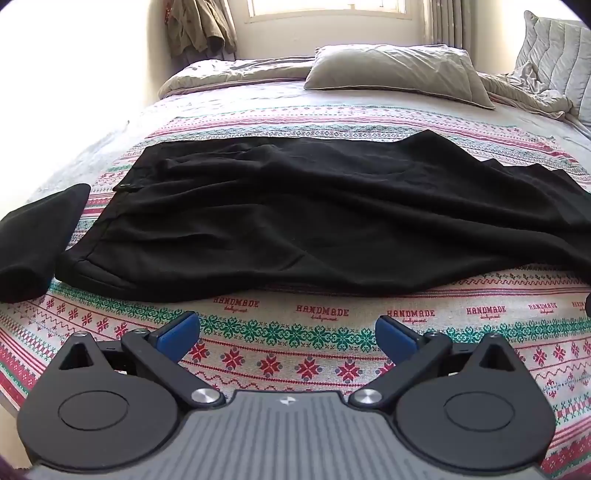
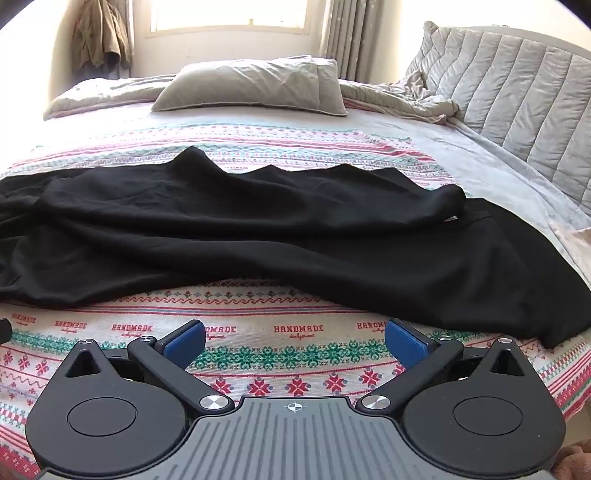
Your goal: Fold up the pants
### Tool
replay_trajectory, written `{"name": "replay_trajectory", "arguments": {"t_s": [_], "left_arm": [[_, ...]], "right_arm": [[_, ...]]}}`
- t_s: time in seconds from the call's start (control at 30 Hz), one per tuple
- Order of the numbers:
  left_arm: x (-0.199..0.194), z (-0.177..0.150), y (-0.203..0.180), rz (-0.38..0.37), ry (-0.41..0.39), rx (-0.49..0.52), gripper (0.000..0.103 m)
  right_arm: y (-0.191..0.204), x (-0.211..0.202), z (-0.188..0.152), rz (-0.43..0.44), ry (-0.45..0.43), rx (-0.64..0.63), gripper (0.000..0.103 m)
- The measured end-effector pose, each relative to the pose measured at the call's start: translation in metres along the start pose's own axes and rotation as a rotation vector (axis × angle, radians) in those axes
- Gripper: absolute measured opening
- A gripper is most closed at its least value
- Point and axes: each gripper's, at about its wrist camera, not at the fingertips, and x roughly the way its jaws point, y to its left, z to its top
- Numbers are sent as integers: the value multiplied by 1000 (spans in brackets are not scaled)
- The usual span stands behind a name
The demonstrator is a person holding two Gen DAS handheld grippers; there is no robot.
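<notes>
The black pants [image 1: 314, 214] lie spread sideways across the patterned bedspread [image 1: 280, 347], soft, limp and rumpled. The left gripper [image 1: 287, 332] and right gripper [image 2: 294, 338] hover short of them, jaws wide apart and empty. They would probably handle best pinched at the waistband [image 1: 110, 221] and leg hems [image 2: 546, 295].

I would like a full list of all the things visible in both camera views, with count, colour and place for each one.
pants: one, black, spread out across the patterned blanket, wrinkled
folded garment: one, black, on the blanket just left of the pants' waistband
blanket: one, white with red and green patterns, covering the near part of the bed
pillow: one, grey-beige, at the far side of the bed
quilted cover: one, grey, at the right edge of the bed
hanging clothes: khaki, on the wall left of the window
window: one, bright, far wall
left gripper: one, black with blue pads, open, above the blanket, empty
right gripper: one, same colours, open, empty
</notes>
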Motion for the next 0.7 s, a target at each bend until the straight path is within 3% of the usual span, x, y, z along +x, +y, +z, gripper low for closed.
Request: {"name": "replay_trajectory", "arguments": {"t_s": [0.7], "left_arm": [[-3,0,0,-4,-10,3,103]], "right_arm": [[0,-2,3,4,-3,2,103]]}}
